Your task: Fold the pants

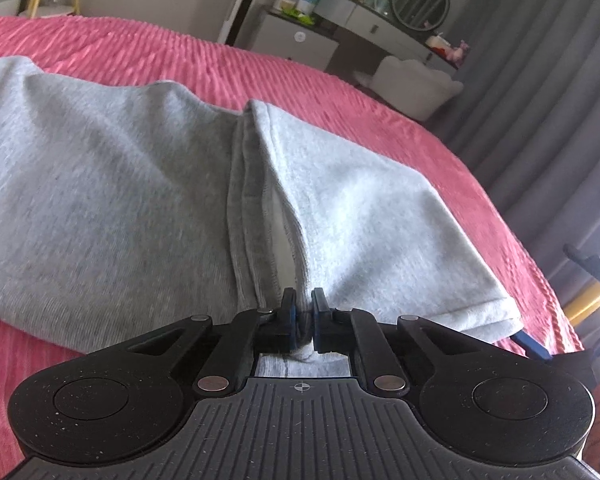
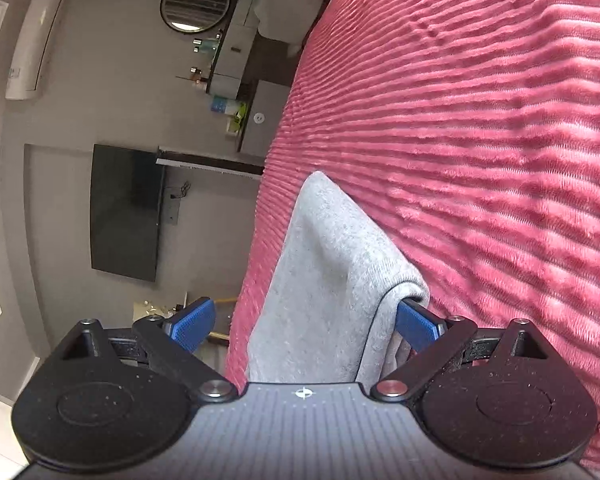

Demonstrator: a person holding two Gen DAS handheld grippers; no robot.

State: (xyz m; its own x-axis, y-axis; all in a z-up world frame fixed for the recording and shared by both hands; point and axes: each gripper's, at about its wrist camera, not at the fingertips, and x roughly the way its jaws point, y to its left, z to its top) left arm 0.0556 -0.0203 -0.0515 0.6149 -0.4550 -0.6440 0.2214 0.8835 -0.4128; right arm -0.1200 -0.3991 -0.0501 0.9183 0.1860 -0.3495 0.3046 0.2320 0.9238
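Observation:
Grey sweatpants (image 1: 140,192) lie on a pink ribbed bedspread (image 1: 340,92), with one part folded over so its lighter fleecy inside shows. My left gripper (image 1: 303,308) is shut on a bunched edge of the pants near the fold. My right gripper (image 2: 306,322) is open, its blue pads wide apart with a corner of the pants (image 2: 328,280) between them; the right pad sits tucked under the folded cloth edge. A blue pad of the right gripper also shows in the left wrist view (image 1: 534,346) under the hem.
The bed edge drops off toward a grey curtain (image 1: 540,100). A dressing table (image 1: 364,28) with a round mirror stands beyond the bed. A wall television (image 2: 124,212) and a yellow-framed stand (image 1: 588,300) are beside the bed.

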